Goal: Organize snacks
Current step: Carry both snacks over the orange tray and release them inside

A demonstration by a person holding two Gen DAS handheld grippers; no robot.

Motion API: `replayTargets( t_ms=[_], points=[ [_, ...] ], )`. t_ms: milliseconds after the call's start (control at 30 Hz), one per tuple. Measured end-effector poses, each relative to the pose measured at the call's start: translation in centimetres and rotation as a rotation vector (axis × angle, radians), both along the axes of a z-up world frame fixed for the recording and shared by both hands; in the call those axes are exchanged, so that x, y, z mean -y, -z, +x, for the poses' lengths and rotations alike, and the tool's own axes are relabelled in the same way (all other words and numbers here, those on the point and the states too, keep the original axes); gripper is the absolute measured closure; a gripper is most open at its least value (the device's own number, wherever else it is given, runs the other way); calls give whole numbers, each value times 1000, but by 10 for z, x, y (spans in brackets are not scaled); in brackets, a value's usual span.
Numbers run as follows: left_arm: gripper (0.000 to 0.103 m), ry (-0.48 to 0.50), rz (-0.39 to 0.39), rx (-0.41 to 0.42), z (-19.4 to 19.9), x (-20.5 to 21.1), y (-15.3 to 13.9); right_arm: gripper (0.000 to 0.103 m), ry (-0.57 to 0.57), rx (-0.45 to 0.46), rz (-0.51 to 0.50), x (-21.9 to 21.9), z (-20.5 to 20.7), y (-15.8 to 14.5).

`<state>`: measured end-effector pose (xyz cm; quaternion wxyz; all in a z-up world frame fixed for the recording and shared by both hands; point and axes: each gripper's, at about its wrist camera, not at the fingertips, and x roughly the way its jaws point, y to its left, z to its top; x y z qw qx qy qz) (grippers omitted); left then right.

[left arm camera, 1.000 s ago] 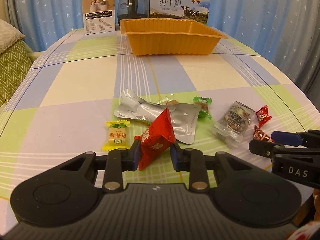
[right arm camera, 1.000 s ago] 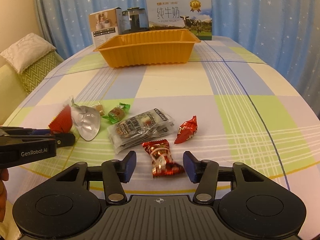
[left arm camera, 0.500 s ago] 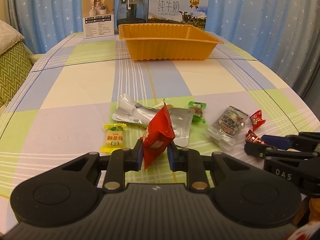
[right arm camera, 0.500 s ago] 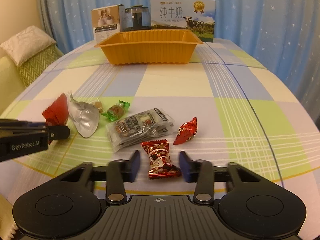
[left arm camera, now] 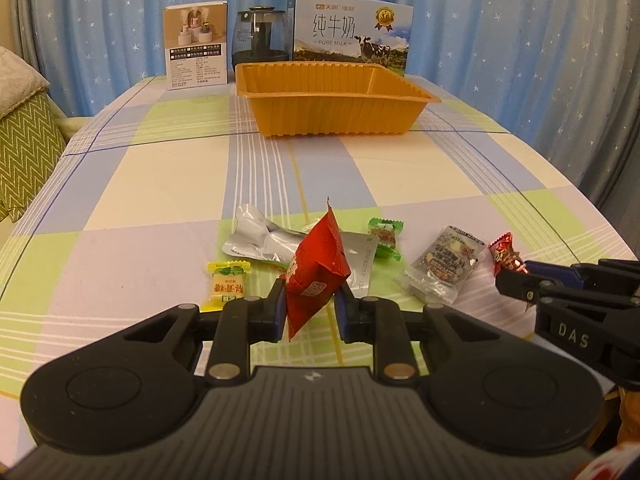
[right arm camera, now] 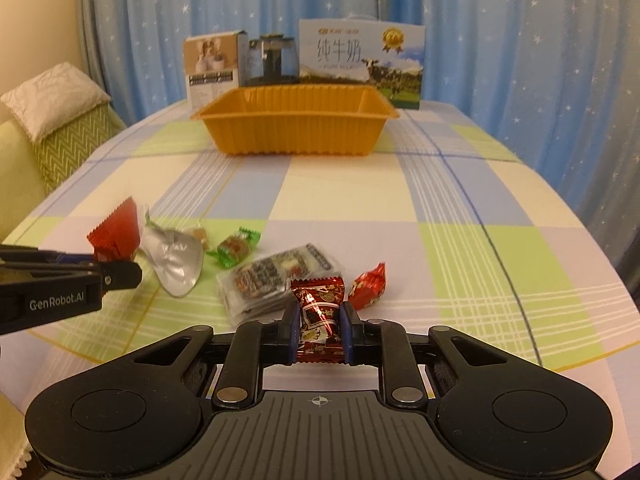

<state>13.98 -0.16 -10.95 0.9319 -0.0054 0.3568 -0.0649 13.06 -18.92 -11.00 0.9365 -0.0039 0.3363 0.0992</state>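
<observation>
My left gripper (left arm camera: 311,304) is shut on a red snack packet (left arm camera: 320,268), which stands upright between the blue pads. In the right wrist view my right gripper (right arm camera: 320,320) has its jaws closing tight on a dark red wrapped candy (right arm camera: 320,312), with the pads pressing its sides. An orange tray (left arm camera: 332,116) sits far across the table, also in the right wrist view (right arm camera: 296,128). On the cloth lie a yellow candy (left arm camera: 228,286), a silver pouch (left arm camera: 260,240), a green candy (left arm camera: 385,236), a clear nut packet (left arm camera: 444,264) and a red foil candy (right arm camera: 368,284).
Behind the tray stand a milk box (left arm camera: 350,32), a glass kettle (left arm camera: 260,36) and a small white box (left arm camera: 196,46). A green-covered sofa (left arm camera: 24,152) borders the table's left side. Blue curtains hang behind. The checked tablecloth (left arm camera: 180,184) lies bare between the snacks and the tray.
My right jaws have closed from wide apart onto the dark red candy that lay between them. The left gripper kept its hold, and the red packet now stands more upright.
</observation>
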Motion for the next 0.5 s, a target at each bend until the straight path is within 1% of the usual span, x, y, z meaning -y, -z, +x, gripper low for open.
replayTargets(
  t_ms=[300,500],
  points=[
    [81,21,-2,40,4,4,-16,82,-3,20,14,0,3,-6],
    [81,23,-30,61,12,4,-30,82,-8,41,20,-1,8,-16]
  ],
)
